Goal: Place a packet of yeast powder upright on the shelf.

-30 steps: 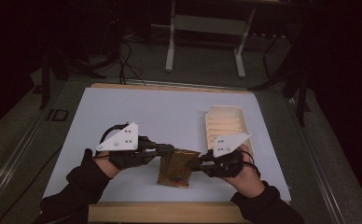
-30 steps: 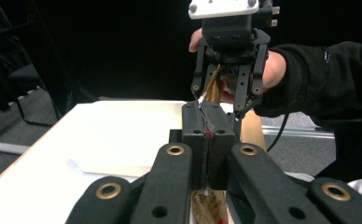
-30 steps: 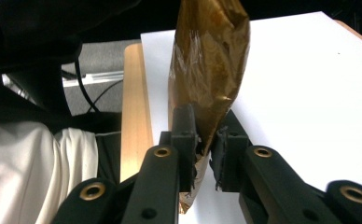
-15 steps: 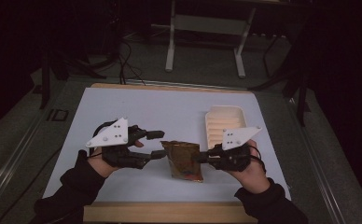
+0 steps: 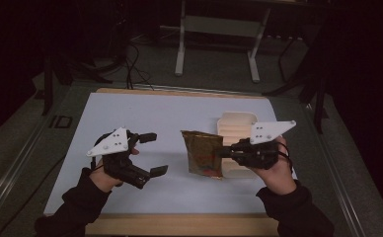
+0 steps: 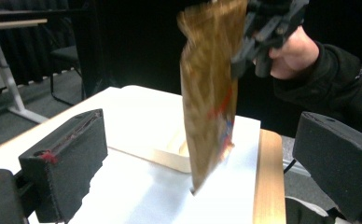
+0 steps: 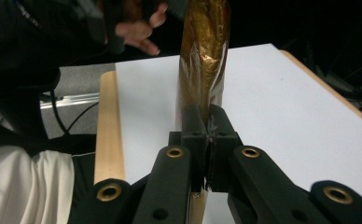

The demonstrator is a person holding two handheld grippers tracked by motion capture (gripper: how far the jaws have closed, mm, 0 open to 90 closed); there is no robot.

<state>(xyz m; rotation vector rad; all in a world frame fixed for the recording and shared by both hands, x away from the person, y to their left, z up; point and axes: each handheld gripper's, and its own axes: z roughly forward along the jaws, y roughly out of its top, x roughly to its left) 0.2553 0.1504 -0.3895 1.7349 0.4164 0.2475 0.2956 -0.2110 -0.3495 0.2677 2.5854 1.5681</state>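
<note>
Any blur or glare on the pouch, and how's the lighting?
High view: room dark, table lit evenly, pouch sharp. Left gripper view: pouch motion-blurred, print unreadable. Right gripper view: pouch shows shiny glare streaks; right gripper sharp.

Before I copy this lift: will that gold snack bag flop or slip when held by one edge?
Probably floppy: the snack bag hangs down from the right gripper, which pinches one edge. Likely light, since that pinch alone carries it. The glossy film may be slippery.

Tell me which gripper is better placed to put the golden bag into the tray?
The right gripper: it is shut on the golden bag beside the tray. The left gripper, just opened, holds nothing and is farther away.
</note>
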